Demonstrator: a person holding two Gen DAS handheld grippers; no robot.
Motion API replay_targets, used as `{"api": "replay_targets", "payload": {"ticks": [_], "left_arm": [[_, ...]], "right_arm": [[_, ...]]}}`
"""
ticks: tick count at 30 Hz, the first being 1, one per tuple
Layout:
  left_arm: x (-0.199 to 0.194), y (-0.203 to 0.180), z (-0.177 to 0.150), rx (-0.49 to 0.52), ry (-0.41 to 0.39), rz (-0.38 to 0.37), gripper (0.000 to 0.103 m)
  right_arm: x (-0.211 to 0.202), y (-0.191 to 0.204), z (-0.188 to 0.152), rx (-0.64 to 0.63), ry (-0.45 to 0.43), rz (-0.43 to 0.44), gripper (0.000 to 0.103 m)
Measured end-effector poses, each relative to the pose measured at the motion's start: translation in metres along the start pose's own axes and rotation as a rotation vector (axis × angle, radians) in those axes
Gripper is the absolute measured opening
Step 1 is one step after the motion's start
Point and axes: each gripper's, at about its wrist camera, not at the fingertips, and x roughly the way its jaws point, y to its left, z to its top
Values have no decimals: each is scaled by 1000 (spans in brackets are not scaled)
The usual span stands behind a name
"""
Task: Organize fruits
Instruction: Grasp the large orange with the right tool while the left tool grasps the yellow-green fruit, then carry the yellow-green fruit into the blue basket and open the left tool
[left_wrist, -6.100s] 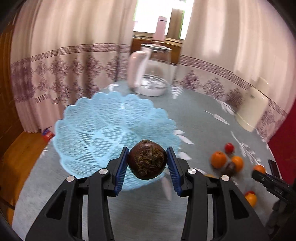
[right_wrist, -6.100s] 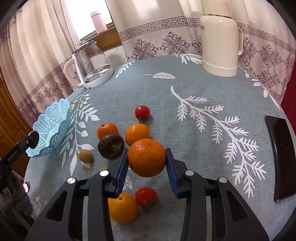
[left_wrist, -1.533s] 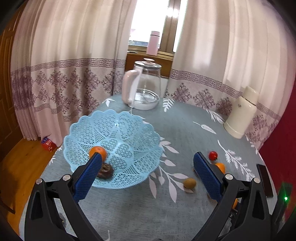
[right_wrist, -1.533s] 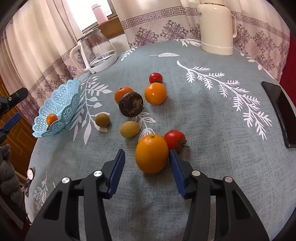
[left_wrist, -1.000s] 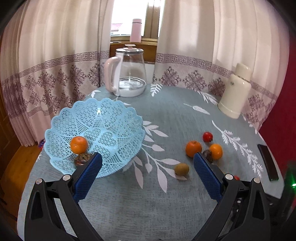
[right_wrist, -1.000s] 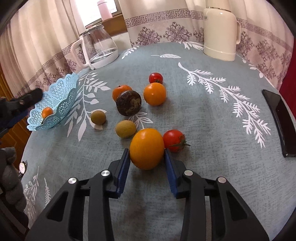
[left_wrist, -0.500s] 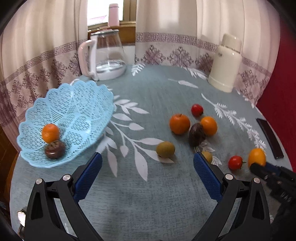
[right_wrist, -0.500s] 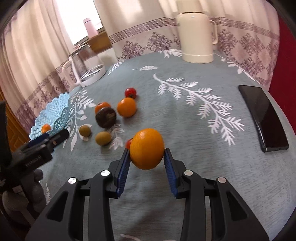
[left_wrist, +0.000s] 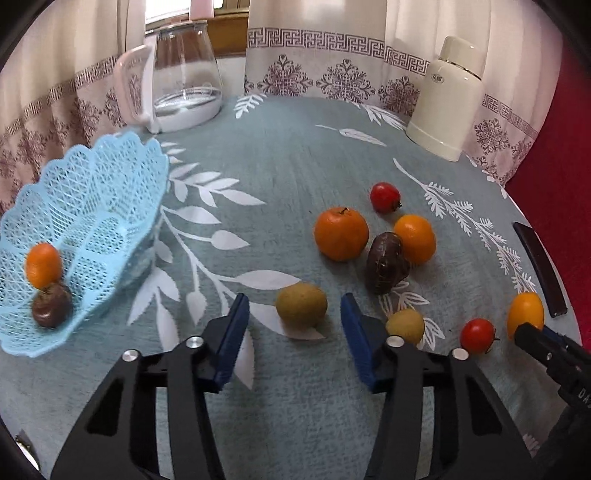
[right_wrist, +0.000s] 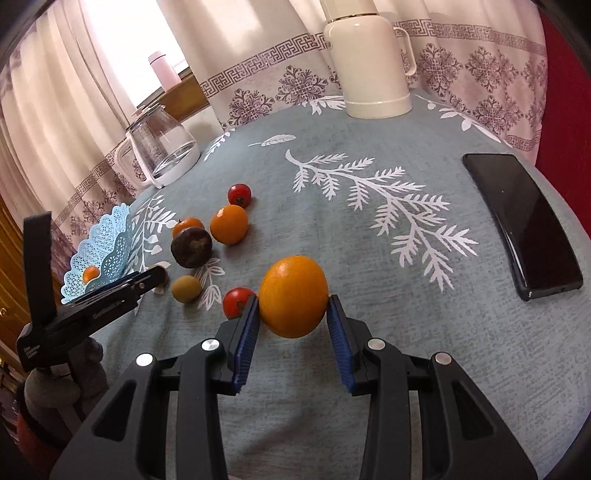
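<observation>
Blue pads clamp an orange (right_wrist: 293, 296) in the right gripper (right_wrist: 291, 328), jaws closed tight against both its sides, the fruit held up clear of the grey leaf-print tablecloth (right_wrist: 369, 258). And over on the other side, the left gripper (left_wrist: 295, 328) sits with its jaws spread wide, nothing between the pads, a greenish-brown round fruit (left_wrist: 301, 305) lying on the cloth just ahead of the gap.

Look at the spread on the table: a second yellow-green fruit (left_wrist: 405, 325) just beside the left gripper's right-hand finger, a small red tomato (left_wrist: 478, 335) next to that. Further out, a cluster — one big orange with a stem (left_wrist: 341, 233), a smaller orange (left_wrist: 415, 238), and a dark brown wrinkled fruit (left_wrist: 386, 262) tucked between them and touching the smaller one. Another red tomato (left_wrist: 385, 197) sits just beyond the cluster.

Off to the left, the pale blue lattice basket (left_wrist: 92, 192) stands near the table edge, and it holds two pieces: a small orange (left_wrist: 43, 264) resting right above a dark brown fruit (left_wrist: 51, 304), the two touching.

At the back of the table, a glass kettle (left_wrist: 181, 77) with a pale handle, and a cream thermos jug (left_wrist: 447, 99) well apart from it. A black phone (right_wrist: 522, 225) lies flat on the right side of the cloth.
</observation>
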Motion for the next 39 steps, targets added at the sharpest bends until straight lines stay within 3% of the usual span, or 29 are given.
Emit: {"api": "replay_targets", "payload": {"ticks": [2,6,15,26,39], "left_arm": [[5,0,-1,-10,14,-8,39],[8,0,-3,-11,9,-23,30],[-2,1,-5,-18,-28,-37,30],[-37,7,-3,-22,-113,24,30],[-77,41,5,-87,-203,103,30]], "right_arm": [[1,1,-1,-4,3,4,38],[2,1,-2,-10,3,6,38],[3,-1,-3,-2,8,5,38],[4,-2,-3,1,9,-2,38],[3,-2,-4,0,5,-9,38]]}}
